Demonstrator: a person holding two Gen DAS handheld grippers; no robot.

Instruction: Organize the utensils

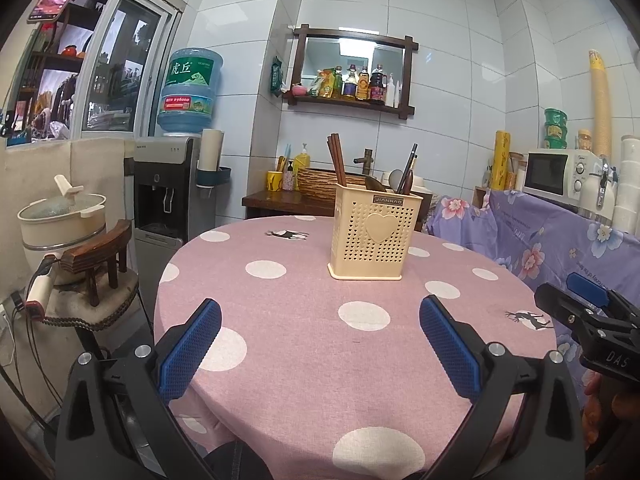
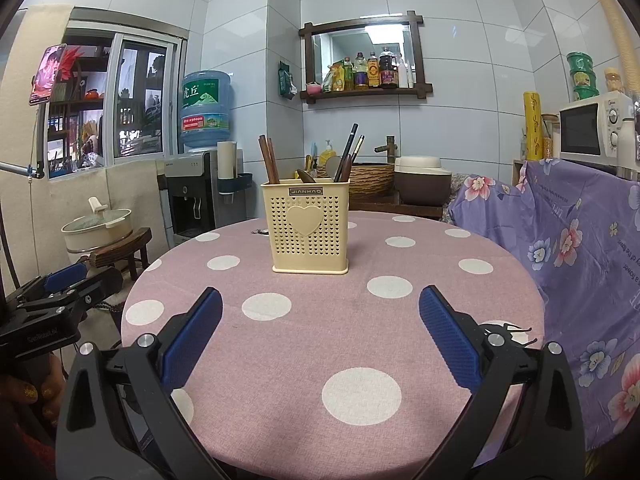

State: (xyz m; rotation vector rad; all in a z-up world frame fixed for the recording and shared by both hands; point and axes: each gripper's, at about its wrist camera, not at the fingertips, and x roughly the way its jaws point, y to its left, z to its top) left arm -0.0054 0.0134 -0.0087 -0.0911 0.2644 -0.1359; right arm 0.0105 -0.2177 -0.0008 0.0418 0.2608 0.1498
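Utensils [image 2: 344, 156] stand upright in the cream holder [image 2: 307, 229], well ahead of both pairs of jaws and in line with the gap between them. Brown chopsticks [image 1: 337, 160] lean at its left corner, dark handles and a spoon [image 1: 395, 178] at the right. The left gripper [image 1: 320, 312] hangs over the near edge of the table [image 1: 288, 320], jaws spread wide, gripping nothing. The right gripper [image 2: 320, 304] matches it, jaws wide apart and bare, the polka-dot cloth showing between its blue pads [image 2: 446, 336].
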